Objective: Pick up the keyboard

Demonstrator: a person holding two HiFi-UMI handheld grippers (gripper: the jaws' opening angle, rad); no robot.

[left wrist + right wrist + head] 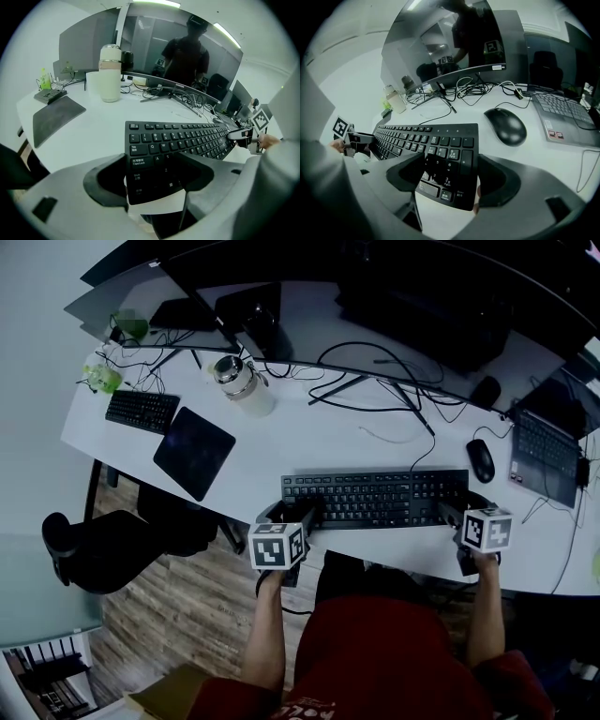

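The keyboard (pixel 375 499) lies along the near edge of the table (pixel 309 442), slightly right of the middle of that edge. Its cable runs toward the far edge.

Left gripper (pixel 302 514): positioned at the left end of the keyboard. In the left gripper view the jaws of the left gripper (pixel 154 174) are closed on the near left corner of the keyboard (pixel 183 140), with the Caps Lock and Shift keys between them.

Right gripper (pixel 452 513): positioned at the right end of the keyboard. In the right gripper view the jaws of the right gripper (pixel 447 176) are closed on the near right corner of the keyboard (pixel 422 136), with the number keys between them.

No view shows whether the keyboard is clear of the table surface.

Other items on the table:
- Mouse (pixel 481 459): just beyond the right end of the keyboard, not touching it.
- Laptop (pixel 544 451): open, at the right edge.
- Mouse pad (pixel 194 452): dark, near the left edge.
- Second keyboard (pixel 142 411): smaller, at the left edge, beyond the mouse pad.
- Bottle (pixel 242 382): white, upright, toward the far left corner.
- Monitor (pixel 375 306): curved, along the far edge, with loose cables in front of it.
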